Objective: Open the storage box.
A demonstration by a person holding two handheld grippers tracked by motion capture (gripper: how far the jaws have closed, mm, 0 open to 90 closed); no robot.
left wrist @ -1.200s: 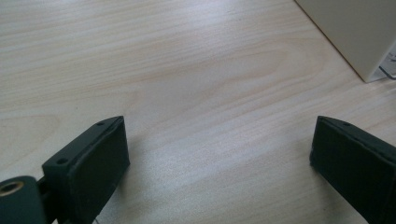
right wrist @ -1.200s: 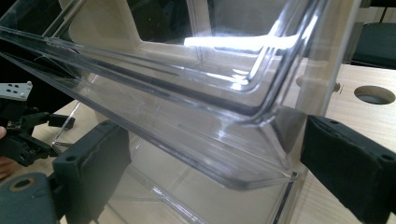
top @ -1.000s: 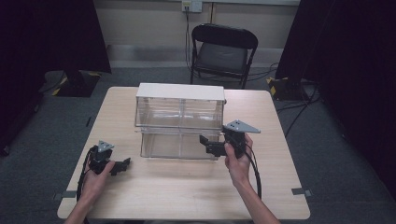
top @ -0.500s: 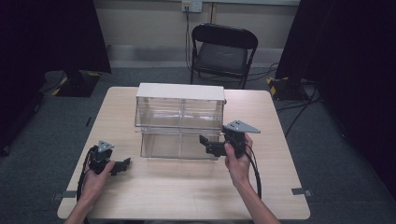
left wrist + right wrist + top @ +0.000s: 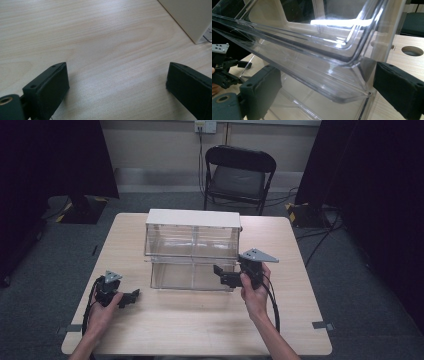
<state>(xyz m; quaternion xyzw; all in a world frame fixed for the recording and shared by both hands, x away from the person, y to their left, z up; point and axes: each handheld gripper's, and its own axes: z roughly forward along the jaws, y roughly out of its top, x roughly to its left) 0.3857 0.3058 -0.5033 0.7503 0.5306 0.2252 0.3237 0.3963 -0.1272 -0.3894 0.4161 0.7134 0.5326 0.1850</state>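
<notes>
Clear plastic drawer unit (image 5: 192, 252), capped by a white top, stands at the middle of the desk (image 5: 200, 320); its lower drawer (image 5: 317, 82) is tilted out toward the person. Right gripper (image 5: 225, 276) is at that drawer's right front corner, jaws open on either side of the clear lip, not clamped. Left gripper (image 5: 131, 296) rests low on the bare wood, well apart from the unit to its left, jaws spread wide with nothing between them. Behind the desk a black folding chair (image 5: 237, 175) faces it. Nothing blocks either gripper.
</notes>
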